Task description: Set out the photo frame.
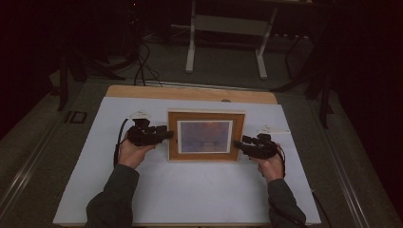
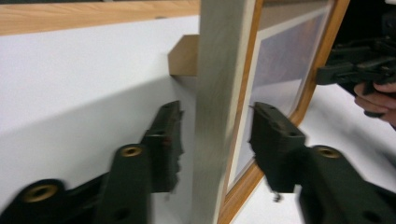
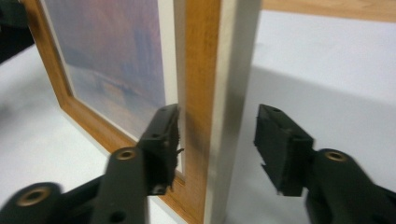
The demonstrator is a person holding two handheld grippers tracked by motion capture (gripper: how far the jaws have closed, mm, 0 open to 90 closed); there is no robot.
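A wooden picture frame [image 1: 206, 135] with a purple and orange picture stands upright on the white sheet. My left gripper [image 1: 168, 134] is at its left edge and my right gripper [image 1: 236, 144] at its right edge. In the left gripper view the frame's pale side [image 2: 219, 70] runs between my left gripper's [image 2: 215, 116] jaws, with a gap on the back side; the pads do not press. In the right gripper view the frame's edge [image 3: 205, 56] sits between my right gripper's [image 3: 217, 116] jaws, and the outer jaw stands clear of it. Both grippers are open.
The white sheet [image 1: 190, 190] covers a wooden table whose bare strip [image 1: 190, 92] shows at the back. A brown prop [image 2: 184, 56] juts from the frame's back. Beyond the table stand a white-legged stand [image 1: 228, 28] and floor cables [image 1: 142, 66].
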